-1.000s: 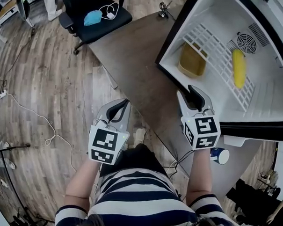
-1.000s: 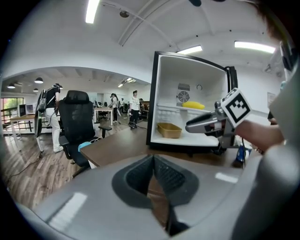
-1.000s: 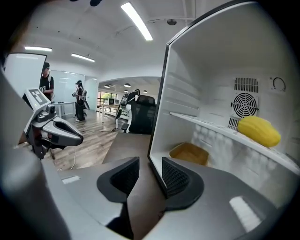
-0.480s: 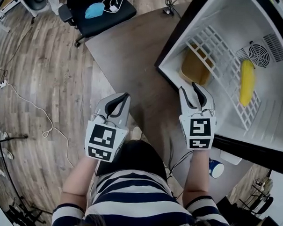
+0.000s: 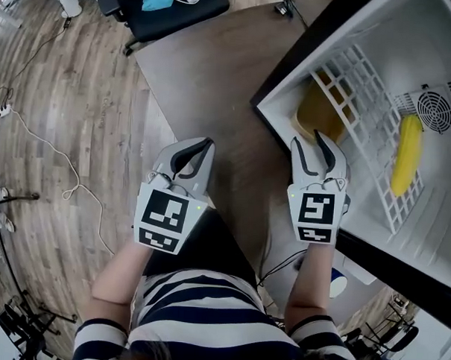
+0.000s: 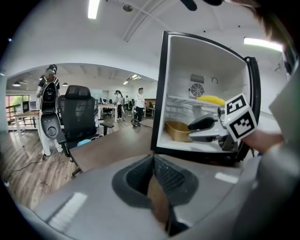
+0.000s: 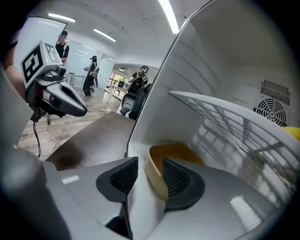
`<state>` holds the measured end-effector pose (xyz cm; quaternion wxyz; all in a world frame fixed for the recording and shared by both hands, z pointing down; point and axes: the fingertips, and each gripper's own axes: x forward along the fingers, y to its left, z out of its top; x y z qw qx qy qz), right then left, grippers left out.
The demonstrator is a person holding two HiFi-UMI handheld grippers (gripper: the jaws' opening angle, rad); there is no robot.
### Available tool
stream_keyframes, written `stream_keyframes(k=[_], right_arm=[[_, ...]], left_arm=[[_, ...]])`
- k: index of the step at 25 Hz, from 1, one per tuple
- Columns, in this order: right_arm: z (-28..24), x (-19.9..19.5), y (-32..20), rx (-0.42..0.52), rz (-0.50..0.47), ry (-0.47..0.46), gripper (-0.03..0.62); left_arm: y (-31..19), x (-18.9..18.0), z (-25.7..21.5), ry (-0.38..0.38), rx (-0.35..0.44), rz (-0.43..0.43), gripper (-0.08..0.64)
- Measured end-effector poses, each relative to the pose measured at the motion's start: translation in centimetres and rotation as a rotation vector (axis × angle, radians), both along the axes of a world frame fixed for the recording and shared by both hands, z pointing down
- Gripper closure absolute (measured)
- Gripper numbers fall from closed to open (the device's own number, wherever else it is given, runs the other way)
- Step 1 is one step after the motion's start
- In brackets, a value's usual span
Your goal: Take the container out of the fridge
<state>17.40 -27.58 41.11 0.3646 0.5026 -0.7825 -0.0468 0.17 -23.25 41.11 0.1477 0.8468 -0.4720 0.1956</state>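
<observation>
A shallow yellow container [image 5: 319, 112] sits on the floor of the open white fridge [image 5: 433, 214], near its front left corner under a wire shelf [image 5: 364, 92]. My right gripper [image 5: 311, 142] reaches into the fridge mouth. Its jaws are opening. In the right gripper view the container's [image 7: 180, 151] near rim stands between the pads [image 7: 176, 178], which do not press on it. My left gripper [image 5: 205, 145] hovers over the brown table [image 5: 215, 71] left of the fridge, its jaws shut [image 6: 152, 164] with nothing in them.
A yellow banana [image 5: 406, 153] lies on the wire shelf near the fan grille [image 5: 441, 110]. A black office chair [image 5: 173, 9] with a blue item stands beyond the table. Cables [image 5: 47, 160] run over the wood floor. People stand far off in the room.
My right gripper has moved forward to the container's near edge, and its jaws have spread a little. The left gripper has stayed roughly where it was.
</observation>
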Motion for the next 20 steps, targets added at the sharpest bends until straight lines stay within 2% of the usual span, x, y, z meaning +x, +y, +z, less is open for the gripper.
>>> stream_keyframes(k=[7,12,15,20], right_arm=[[1.3,0.3,-1.1,-0.01,-0.038,0.094,0.425],[2.3,0.2,-1.4,-0.033,-0.1,0.2,0.425],[2.6,0.2,-1.4,-0.039,-0.115,0.234,0.448],[2.6,0.5,-1.6,-0.03,-0.12,0.27,0.521]], left_arm=[[-1.4,0.5,1.1,0.008,-0.013,-0.011,0.56],[-1.7,0.9,1.7,0.01,-0.028,-0.007,0.56],[-1.9,1.0,1.9,0.01,-0.034,-0.011,0.56],[-2.1,0.9,2.2,0.012,-0.035,-0.014,0.56]])
